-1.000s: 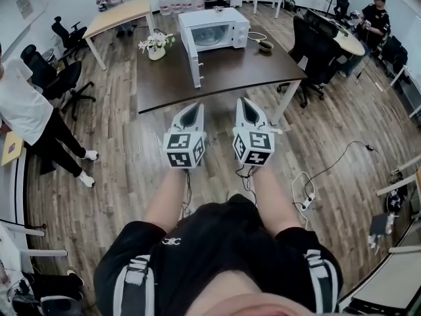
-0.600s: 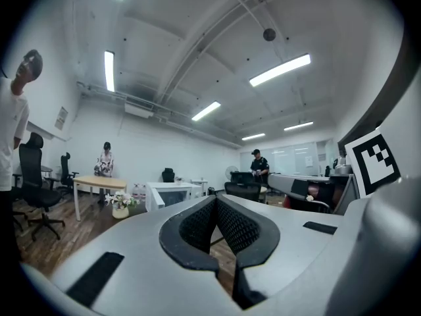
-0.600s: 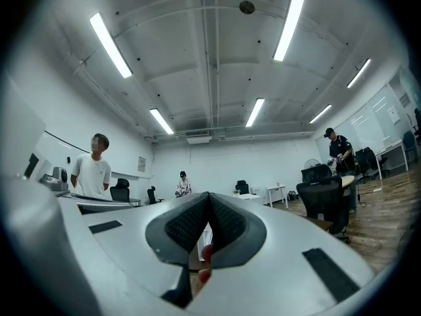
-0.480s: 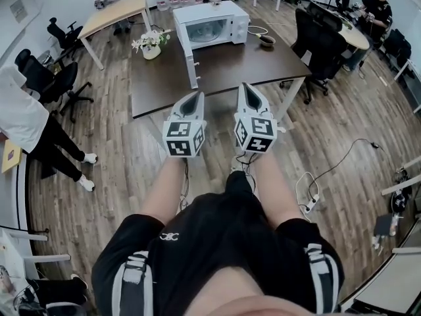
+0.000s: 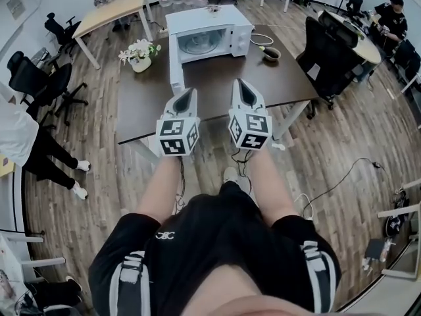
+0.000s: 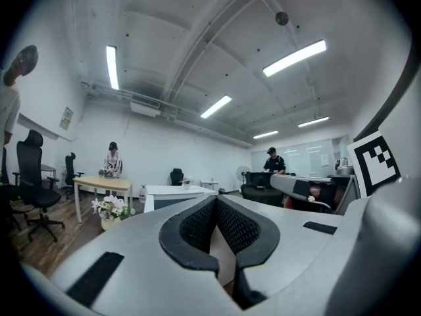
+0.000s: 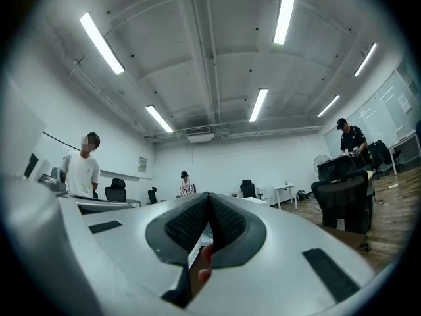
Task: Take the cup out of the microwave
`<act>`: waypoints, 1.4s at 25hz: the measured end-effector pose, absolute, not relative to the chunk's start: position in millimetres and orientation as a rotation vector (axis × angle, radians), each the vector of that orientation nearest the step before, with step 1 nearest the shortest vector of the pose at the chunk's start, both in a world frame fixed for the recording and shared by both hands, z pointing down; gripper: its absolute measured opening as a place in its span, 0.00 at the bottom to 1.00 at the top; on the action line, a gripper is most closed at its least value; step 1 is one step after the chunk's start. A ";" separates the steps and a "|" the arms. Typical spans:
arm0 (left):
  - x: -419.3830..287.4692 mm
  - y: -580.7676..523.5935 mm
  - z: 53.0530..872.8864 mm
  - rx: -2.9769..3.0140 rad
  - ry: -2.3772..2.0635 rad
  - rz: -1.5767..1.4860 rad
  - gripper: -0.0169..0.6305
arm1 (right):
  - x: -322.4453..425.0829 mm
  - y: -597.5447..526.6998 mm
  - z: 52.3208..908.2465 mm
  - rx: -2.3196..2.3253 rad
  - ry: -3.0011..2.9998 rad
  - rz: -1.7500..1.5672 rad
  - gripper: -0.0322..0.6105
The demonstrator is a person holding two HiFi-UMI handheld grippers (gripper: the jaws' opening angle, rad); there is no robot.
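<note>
We have drawn up to the dark brown rectangular table (image 5: 279,78), which sits nearer and larger in the head view than a second ago. The white box-shaped microwave (image 5: 220,20) at its far end stands closer too, with its door swung open towards us. Our left gripper (image 5: 189,93) and right gripper (image 5: 241,84) were over the wooden plank floor (image 5: 118,176) and now reach across the table's near edge — both with jaws pressed tip to tip, holding nothing. The cup is too small to make out in the microwave's cavity.
</note>
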State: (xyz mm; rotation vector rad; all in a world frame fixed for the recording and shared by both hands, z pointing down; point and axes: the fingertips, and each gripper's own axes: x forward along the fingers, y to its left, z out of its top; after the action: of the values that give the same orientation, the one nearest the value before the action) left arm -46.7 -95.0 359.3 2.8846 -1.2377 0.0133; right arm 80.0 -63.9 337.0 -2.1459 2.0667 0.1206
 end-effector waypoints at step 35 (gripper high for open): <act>56.7 -411.6 394.0 2.648 -1.436 0.058 0.02 | 166.1 -475.0 431.2 -1.960 2.427 -0.087 0.65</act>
State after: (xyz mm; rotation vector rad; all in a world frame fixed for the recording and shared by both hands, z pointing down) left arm 56.7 -411.6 394.0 2.6475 -1.4360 0.0578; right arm 166.1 -475.0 431.2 -1.9604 2.4274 -0.0866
